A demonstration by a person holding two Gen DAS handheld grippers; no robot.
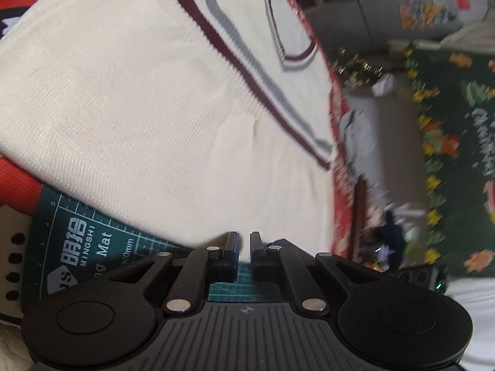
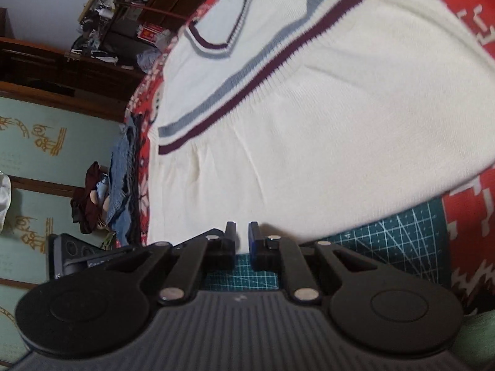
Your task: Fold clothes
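Left wrist view: the left gripper (image 1: 244,249) sits at the bottom centre, its fingers (image 1: 232,245) drawn to a narrow gap with nothing pinched, at the near hem of a cream knit sweater (image 1: 139,99). It fills the upper left, spread over a green cutting mat (image 1: 83,247) and a red patterned cloth (image 1: 340,191).

Right wrist view: the right gripper (image 2: 242,239) shows the same narrow gap, empty, at the sweater's (image 2: 324,130) edge. Maroon and grey stripes (image 2: 247,77) run diagonally; folded jeans (image 2: 122,167) lie at the left.
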